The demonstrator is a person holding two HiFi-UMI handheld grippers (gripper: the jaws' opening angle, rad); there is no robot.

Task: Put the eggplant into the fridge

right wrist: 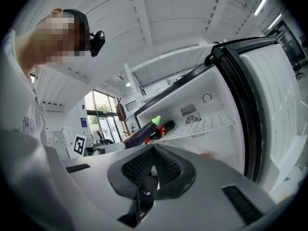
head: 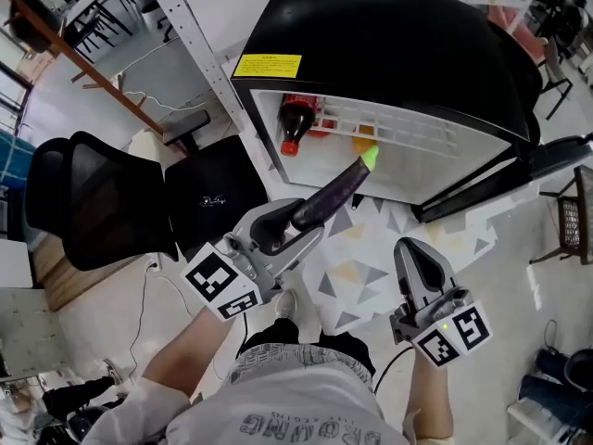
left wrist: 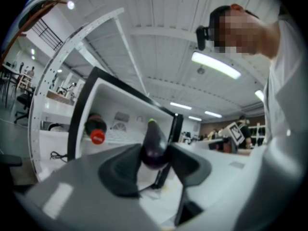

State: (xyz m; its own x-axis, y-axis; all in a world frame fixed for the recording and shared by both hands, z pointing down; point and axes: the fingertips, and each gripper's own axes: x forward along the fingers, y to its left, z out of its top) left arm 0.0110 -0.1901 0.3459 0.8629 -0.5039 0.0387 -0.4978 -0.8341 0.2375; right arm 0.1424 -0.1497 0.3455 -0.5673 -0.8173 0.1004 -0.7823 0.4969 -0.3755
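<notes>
In front of the open fridge: the small black fridge with a white interior (head: 389,44) sits on the floor, with its door (right wrist: 269,90) swung out to the person's right.

- Long dark-purple eggplant with a green stem cap (head: 332,197) is in the left gripper (head: 278,230). Its fingers (left wrist: 118,170) stand partly apart and clamp the fat end from both sides.
- The eggplant's long axis runs straight out along the fingers, roughly level, stem end leading. It points at the fridge opening, below the white wire shelf (head: 417,128).
- The stem tip is at the mouth of the opening. I can't tell whether it has crossed the sill.
- Right gripper (head: 419,265) is low and to the right, well short of the fridge. Its fingers (right wrist: 139,170) are closed together with nothing held.
- The left gripper is clearly the nearer one, so I'd judge this a one-handed insert.
- The wire shelf already carries a dark cola bottle with a red cap (head: 295,123), lying on its side at the left. The space under the shelf looks the freer place to set it down.
- Risk: the long body could catch the shelf edge.

Floor here is a pale mat with grey and yellow triangles (head: 371,267). A black mesh office chair (head: 83,202) stands to the left, and the room is an open workspace with a white ceiling and strip lights.
</notes>
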